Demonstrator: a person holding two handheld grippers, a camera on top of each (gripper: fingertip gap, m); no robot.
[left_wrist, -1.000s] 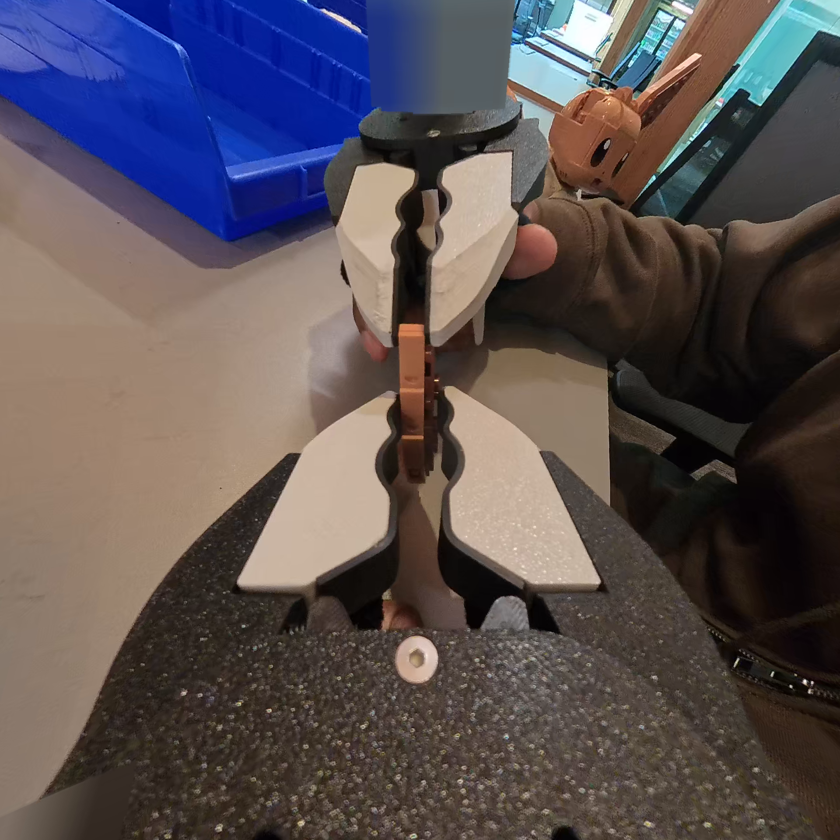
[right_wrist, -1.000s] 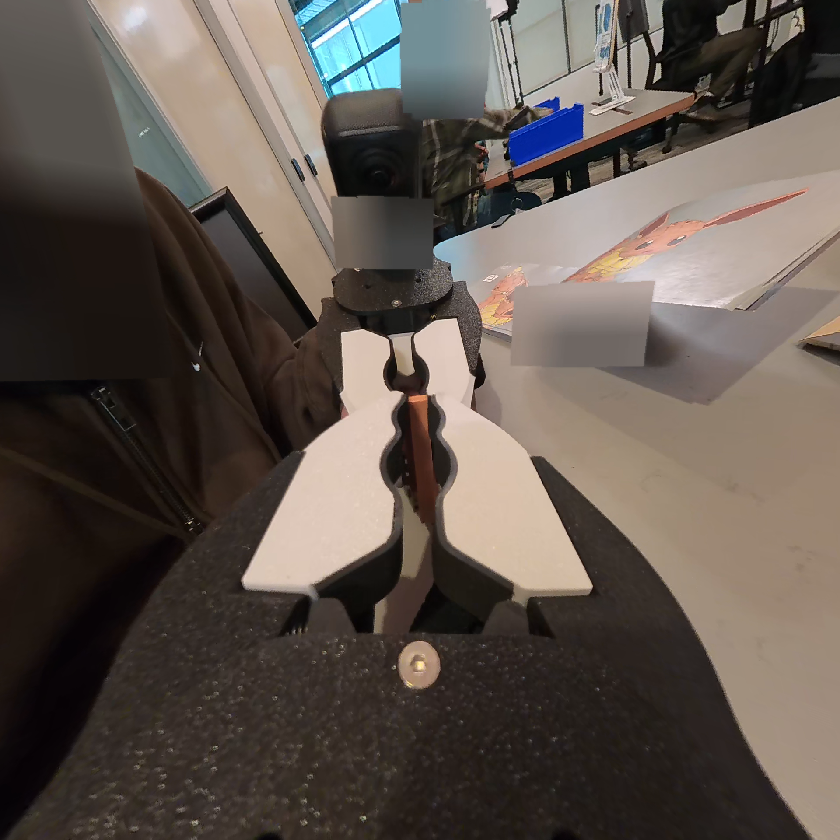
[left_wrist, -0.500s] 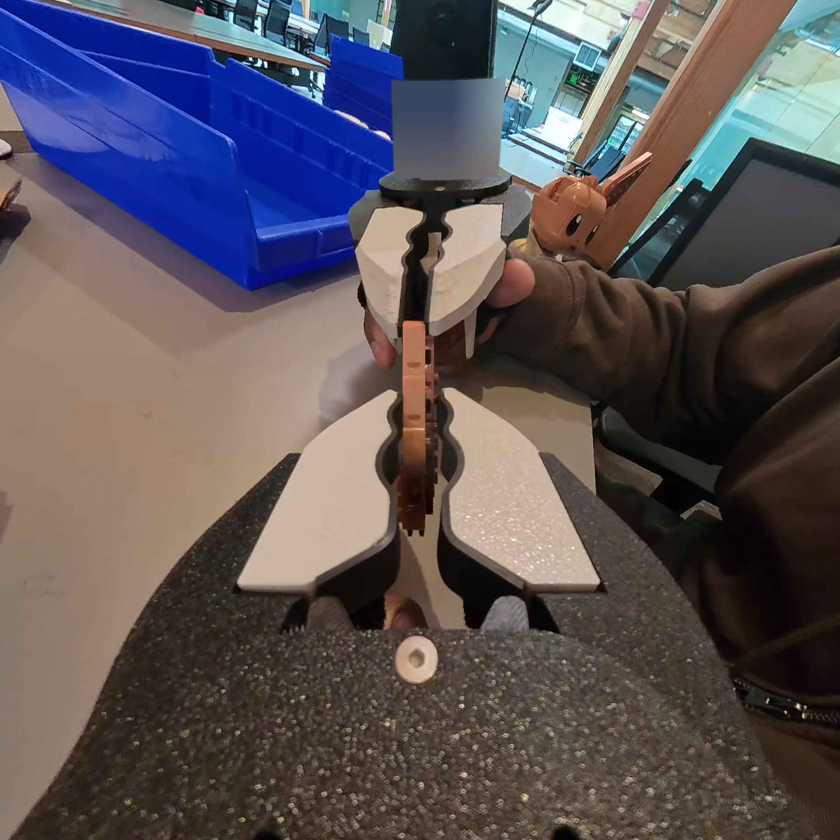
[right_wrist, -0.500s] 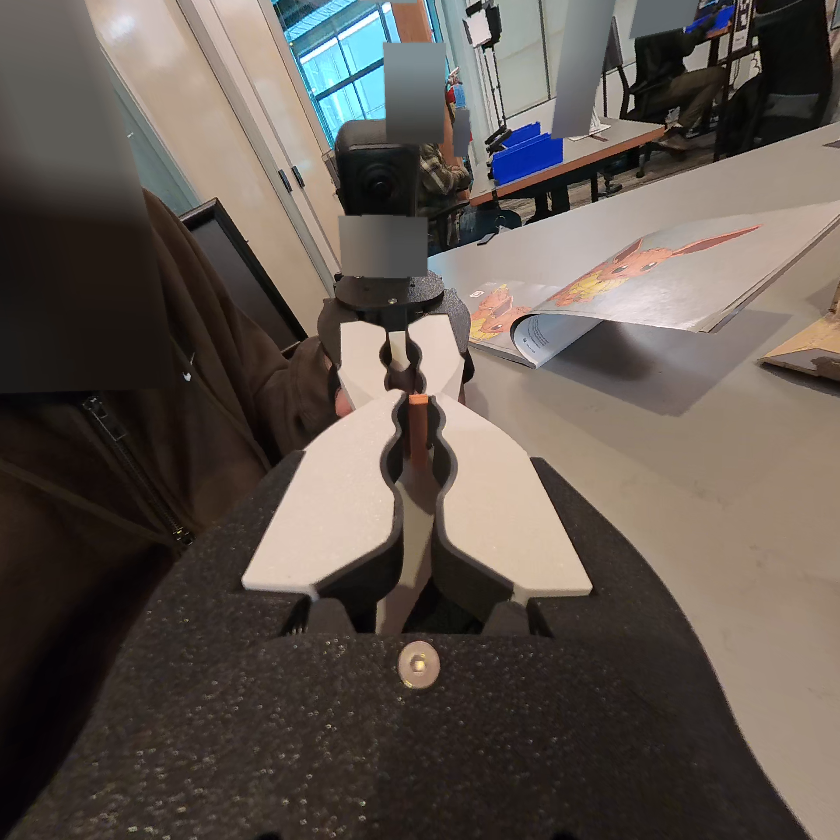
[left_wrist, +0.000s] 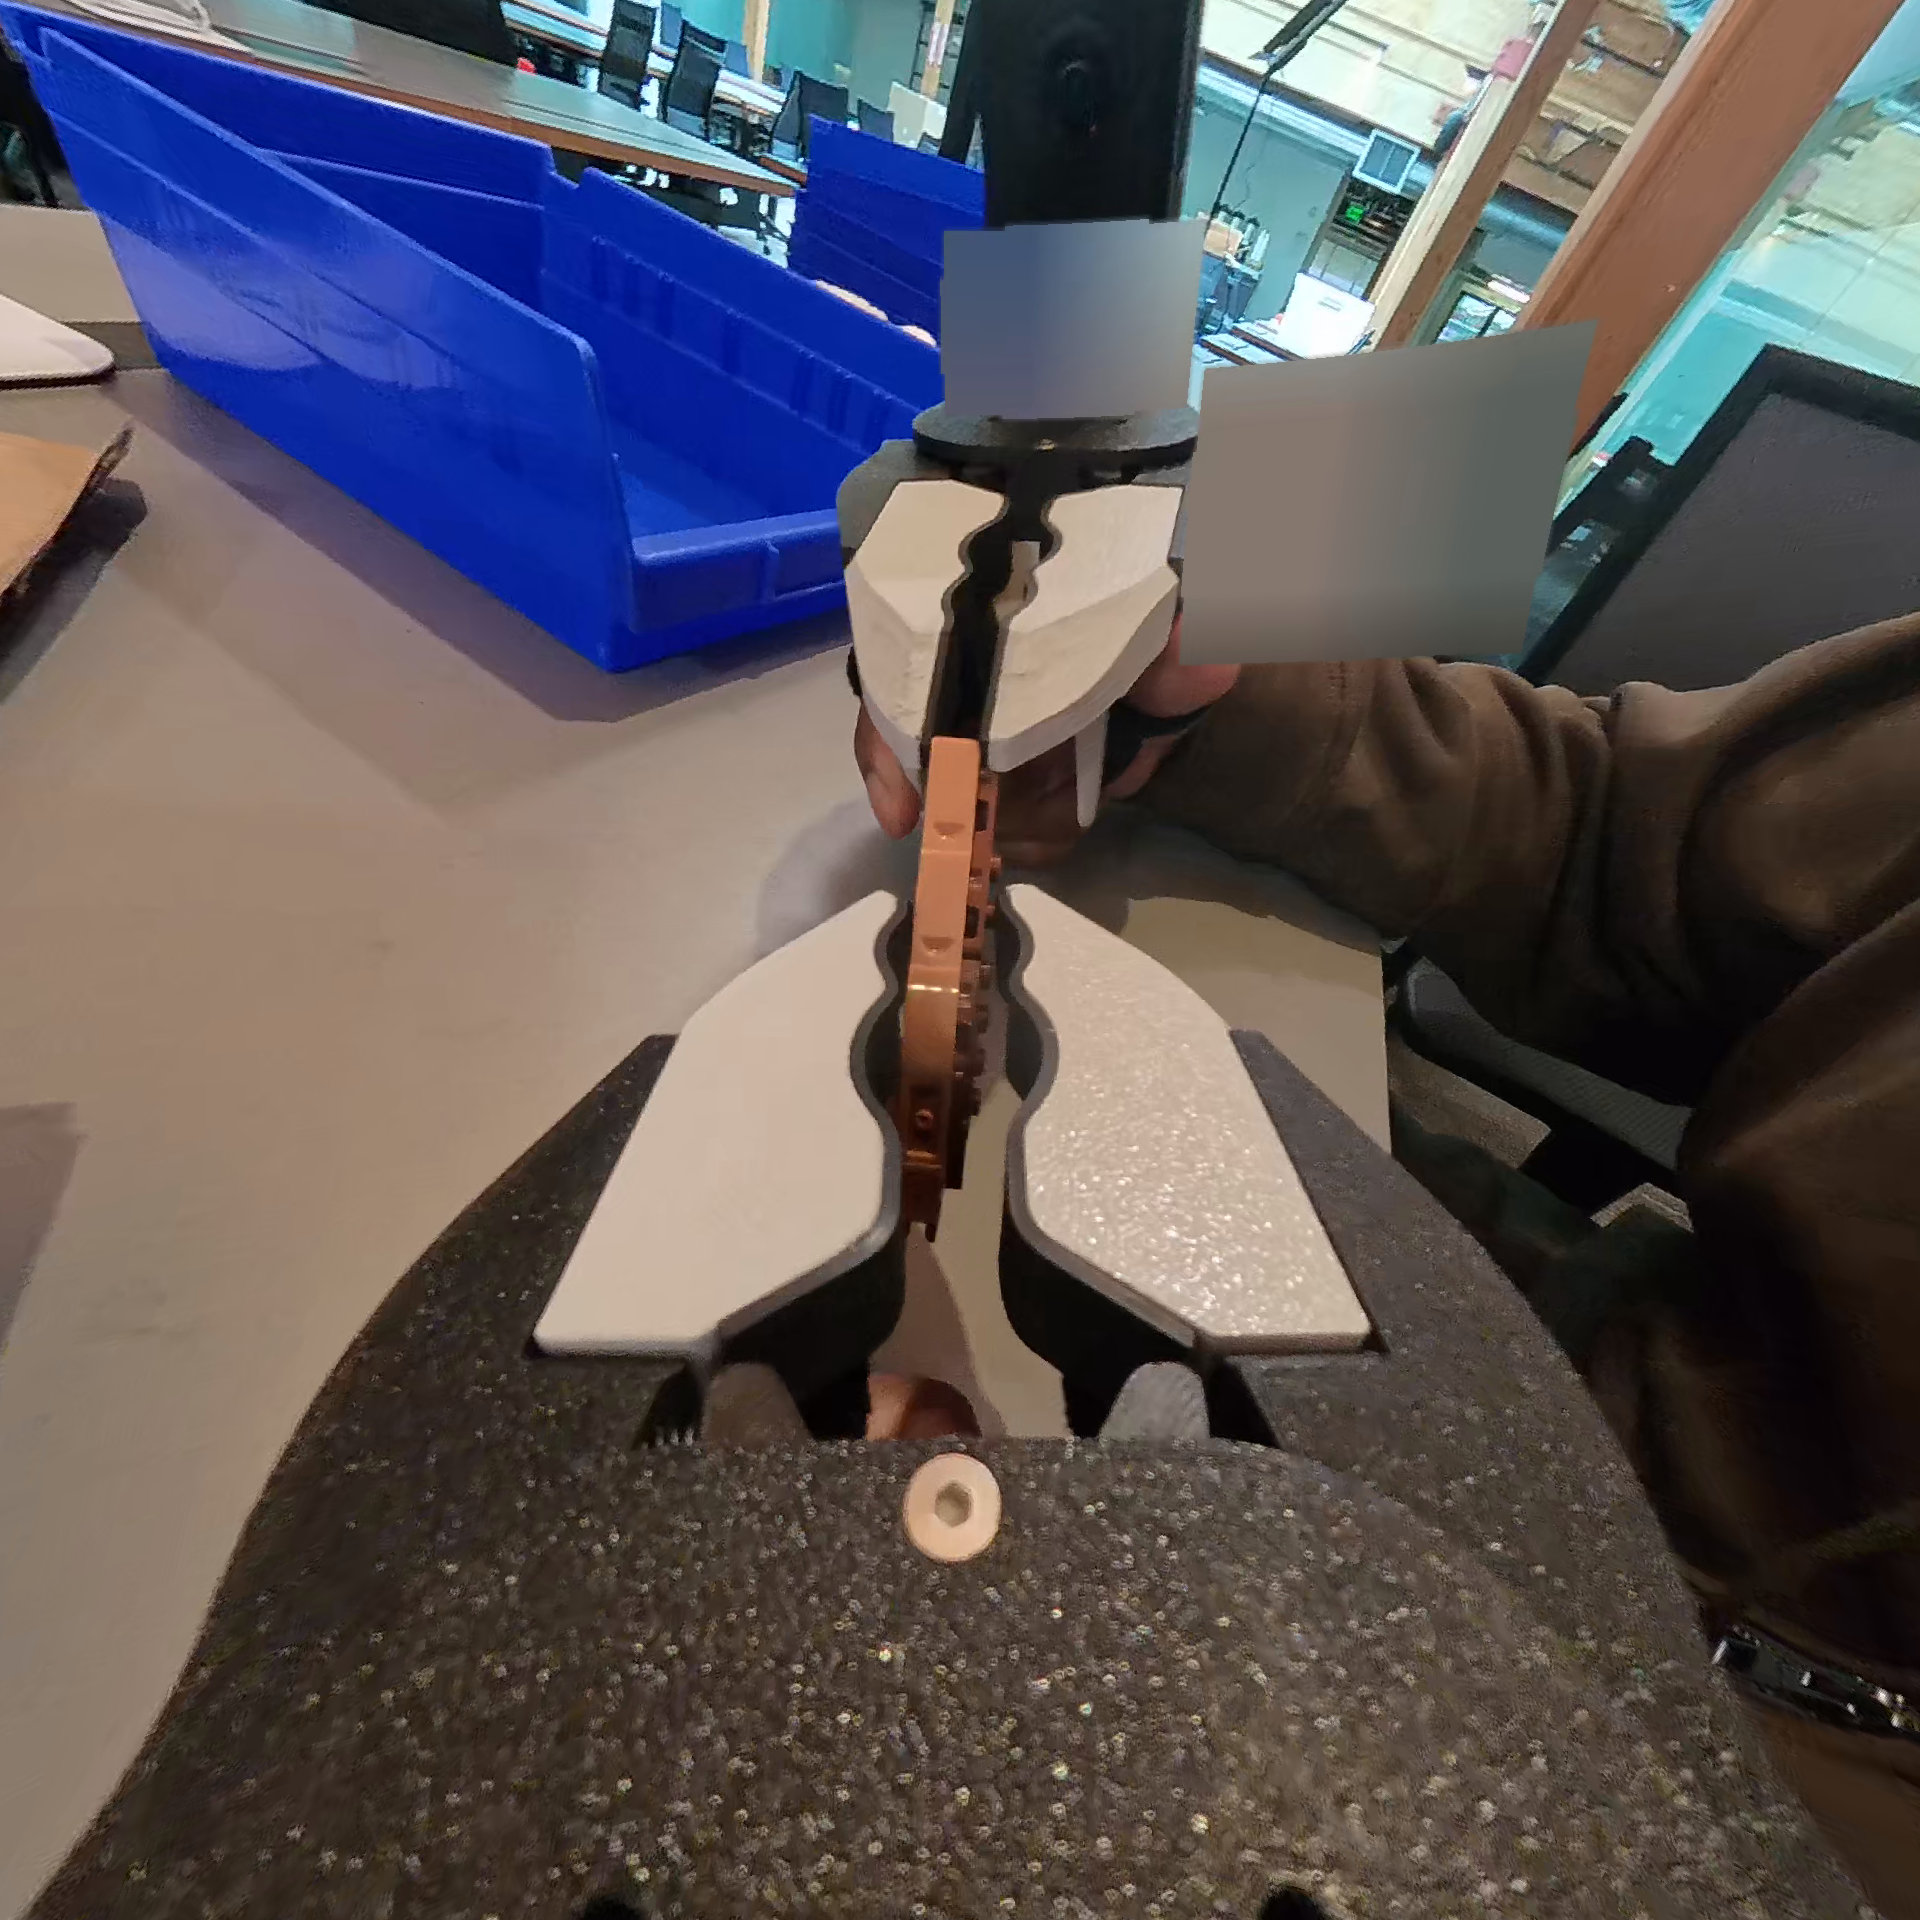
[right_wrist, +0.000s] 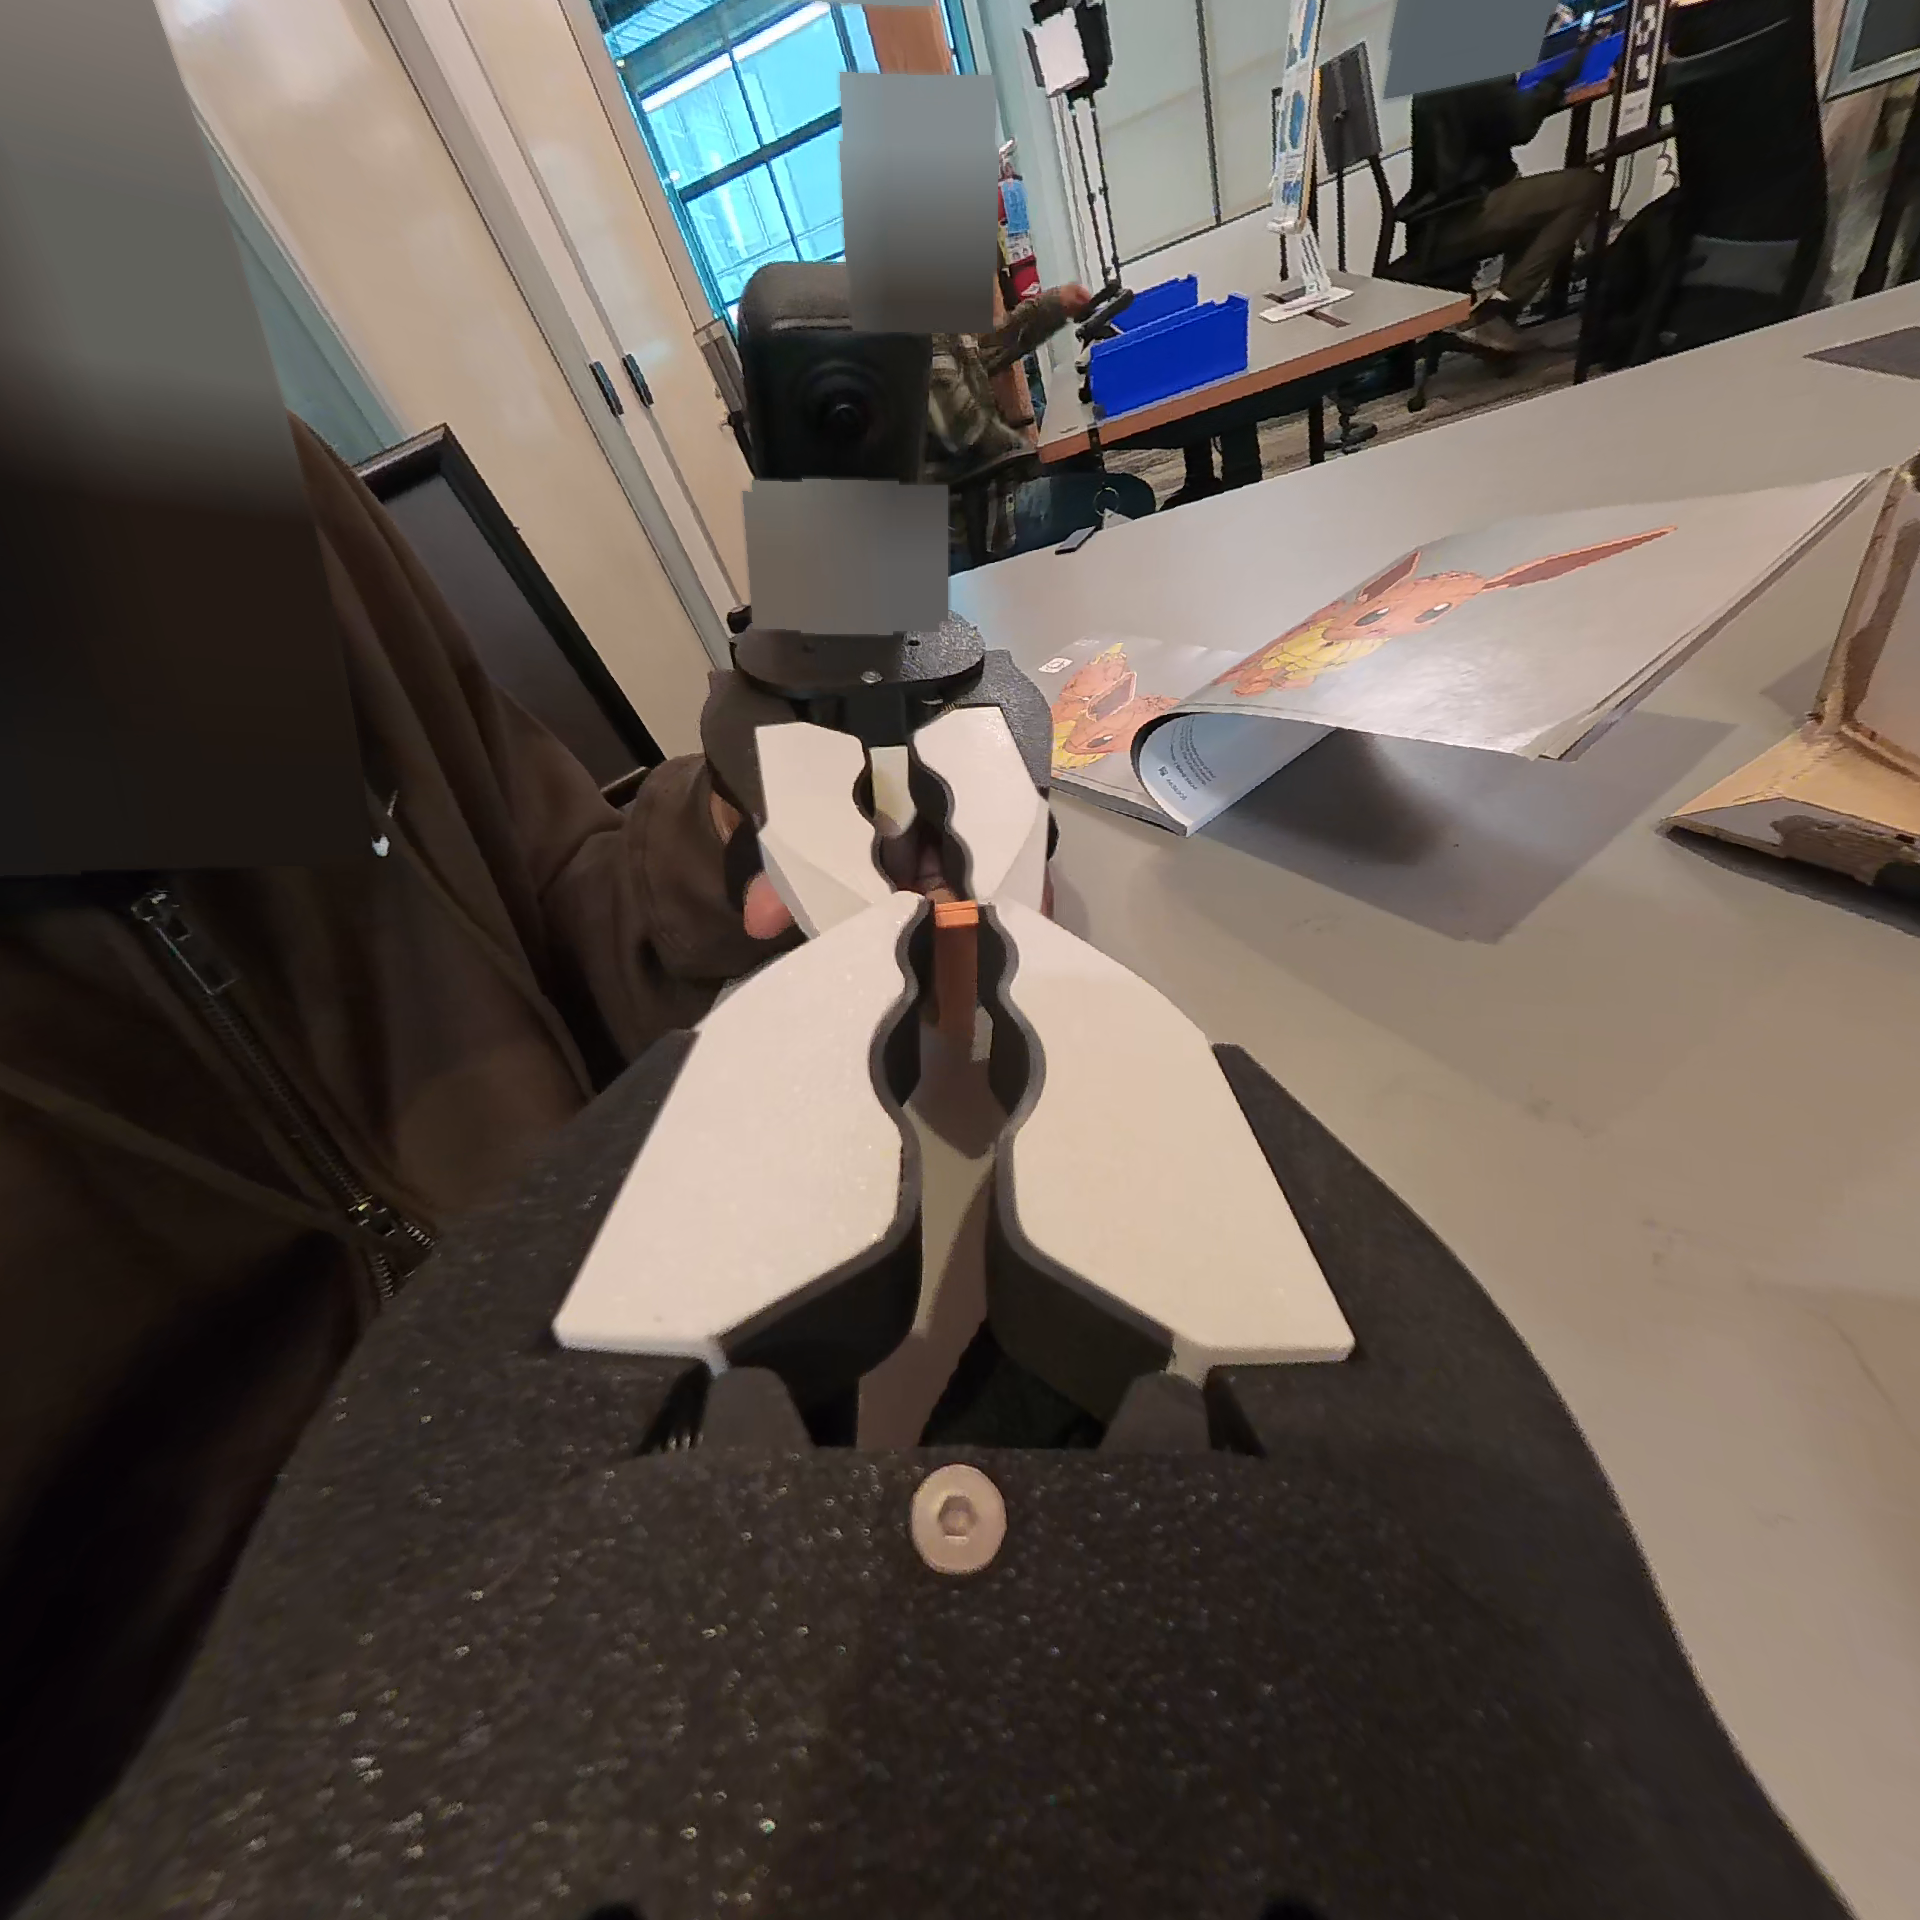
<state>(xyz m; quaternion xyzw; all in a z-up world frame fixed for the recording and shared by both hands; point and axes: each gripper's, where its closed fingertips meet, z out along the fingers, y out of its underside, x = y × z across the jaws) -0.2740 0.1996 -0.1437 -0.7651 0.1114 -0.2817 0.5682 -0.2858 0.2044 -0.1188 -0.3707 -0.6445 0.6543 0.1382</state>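
Tan brick piece (left_wrist: 940, 966) spans between my two grippers: left gripper (left_wrist: 948, 925) jaws clenched on one end, right gripper (right_wrist: 954, 920) jaws clenched on the other, above the tabletop (left_wrist: 312, 883).

bright, even daylight | soft table shadows | sharp centre | wide-angle bending at edges

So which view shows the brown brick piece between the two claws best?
The left wrist view: the brown brick piece shows along its whole studded length, running from the left claw to the right claw. The right wrist view shows only its narrow end edge.
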